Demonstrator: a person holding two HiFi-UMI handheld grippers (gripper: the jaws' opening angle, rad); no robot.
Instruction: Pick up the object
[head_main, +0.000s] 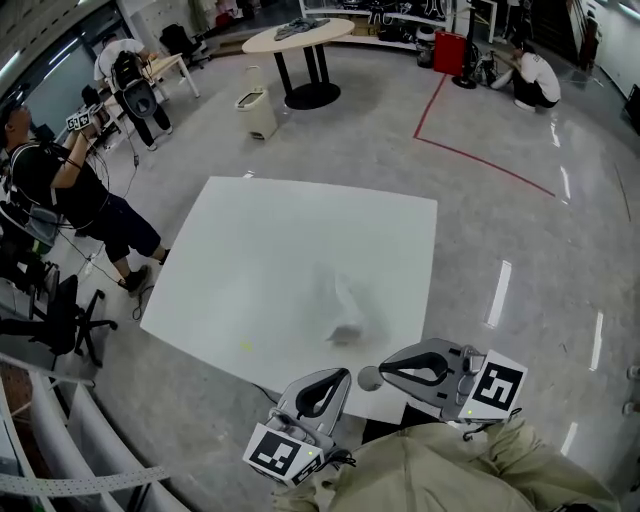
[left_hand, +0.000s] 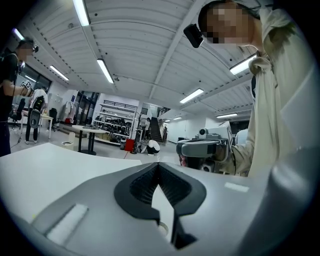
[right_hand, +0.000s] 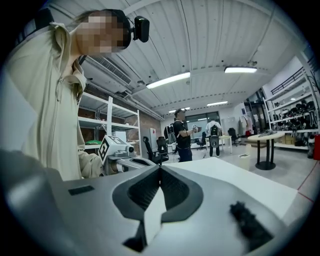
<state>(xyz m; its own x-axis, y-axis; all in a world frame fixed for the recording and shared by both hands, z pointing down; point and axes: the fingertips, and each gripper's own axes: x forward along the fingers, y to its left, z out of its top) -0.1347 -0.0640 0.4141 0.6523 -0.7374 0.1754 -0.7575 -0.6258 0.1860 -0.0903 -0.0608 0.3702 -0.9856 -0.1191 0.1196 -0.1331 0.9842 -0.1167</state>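
Left claw and right claw hover shut near pale object.

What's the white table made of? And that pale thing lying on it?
The table looks like a smooth, matte white board, maybe laminate: no grain, hardly any glare. The pale thing looks like thin clear plastic, perhaps a bag, since the white shows through it. It is too blurry to be sure.

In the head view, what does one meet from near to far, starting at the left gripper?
left gripper → pale object on the white table → white bin → round table
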